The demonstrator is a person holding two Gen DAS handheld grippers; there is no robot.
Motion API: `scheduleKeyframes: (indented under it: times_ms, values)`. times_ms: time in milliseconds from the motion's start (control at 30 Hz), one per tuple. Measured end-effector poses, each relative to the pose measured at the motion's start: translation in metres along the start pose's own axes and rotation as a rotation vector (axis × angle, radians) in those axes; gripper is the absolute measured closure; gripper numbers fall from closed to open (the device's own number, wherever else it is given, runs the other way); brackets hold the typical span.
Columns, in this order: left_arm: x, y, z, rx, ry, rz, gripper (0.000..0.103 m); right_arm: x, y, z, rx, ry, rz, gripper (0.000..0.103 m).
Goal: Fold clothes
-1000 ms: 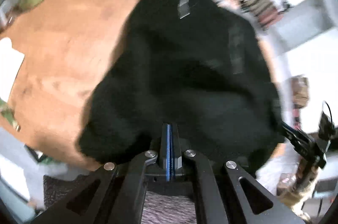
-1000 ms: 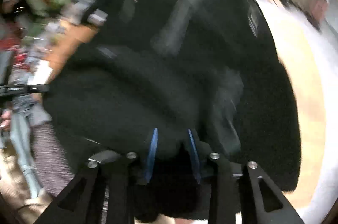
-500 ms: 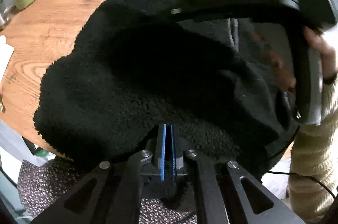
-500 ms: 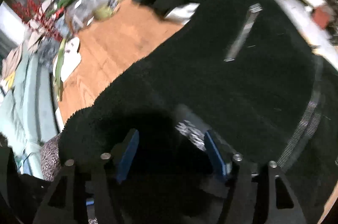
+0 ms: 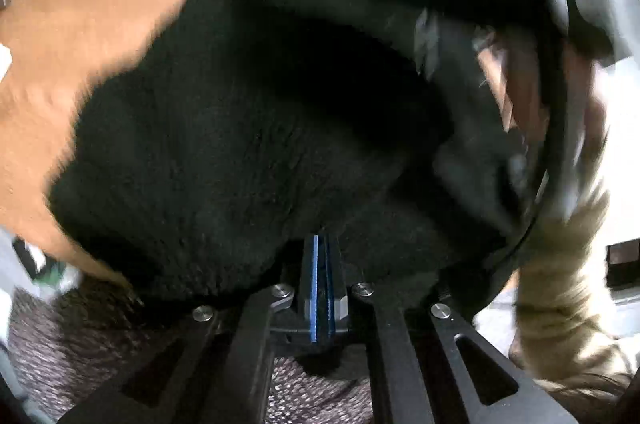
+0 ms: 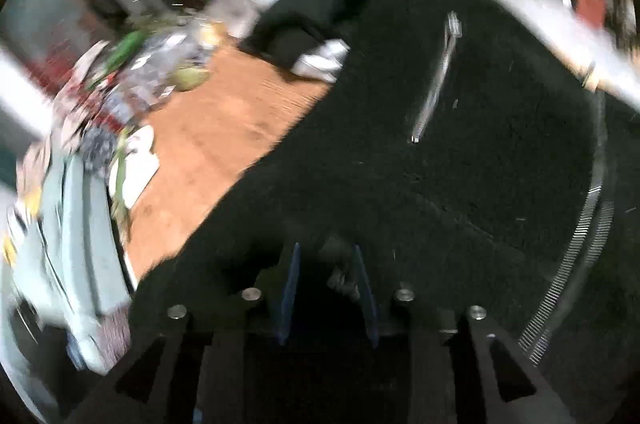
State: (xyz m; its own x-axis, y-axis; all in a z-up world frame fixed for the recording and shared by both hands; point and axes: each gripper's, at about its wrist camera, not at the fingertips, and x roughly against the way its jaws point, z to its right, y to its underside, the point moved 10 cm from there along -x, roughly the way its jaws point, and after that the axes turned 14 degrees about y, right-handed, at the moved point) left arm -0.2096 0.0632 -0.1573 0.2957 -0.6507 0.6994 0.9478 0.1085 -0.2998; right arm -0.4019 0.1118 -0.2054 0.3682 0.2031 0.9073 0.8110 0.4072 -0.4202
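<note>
A black fleece jacket point(image 5: 240, 143) lies bunched over the wooden table point(image 5: 80, 23), and its near hem hangs off the table edge. My left gripper point(image 5: 321, 252) is shut on that hem, the blue pads pressed together. In the right wrist view the jacket point(image 6: 460, 183) fills the right side, with a pocket zipper point(image 6: 436, 79) and the long front zipper point(image 6: 588, 224) showing. My right gripper point(image 6: 328, 284) is closed on a thick fold of fleece that keeps its blue pads point(image 6: 294, 288) apart.
A person's hand point(image 5: 520, 95) and cream sleeve point(image 5: 568, 264) are at the right of the left wrist view. Another dark garment point(image 6: 292, 35) and blurred clutter point(image 6: 140, 71) sit at the table's point(image 6: 224, 131) far side. Pale blue upholstery point(image 6: 68, 224) lies beyond the left edge.
The right gripper, wide open half a second ago, has closed onto a fold of the jacket. The left gripper has kept its hold on the hem. Both views have shifted and blurred.
</note>
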Motion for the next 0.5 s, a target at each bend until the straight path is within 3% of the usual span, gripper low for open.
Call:
scheduleKeyframes:
  times_ms: [100, 233, 367, 467, 500]
  values:
    - [0.023, -0.019, -0.013, -0.010, -0.121, 0.091, 0.098, 0.036, 0.024, -0.015, 0.059, -0.039, 0.035, 0.069]
    - [0.001, -0.001, -0.074, 0.107, -0.270, 0.014, 0.098, 0.044, 0.049, -0.022, 0.107, 0.067, 0.050, 0.072]
    - [0.002, 0.005, -0.075, 0.119, -0.212, 0.073, 0.098, 0.060, 0.066, 0.001, 0.004, 0.157, 0.076, 0.069]
    - [0.020, 0.004, -0.061, 0.067, -0.230, 0.099, 0.097, 0.073, 0.080, 0.019, -0.073, 0.225, 0.095, 0.056]
    - [0.025, 0.005, -0.056, 0.048, -0.238, 0.109, 0.093, 0.078, 0.084, 0.025, -0.098, 0.247, 0.101, 0.044]
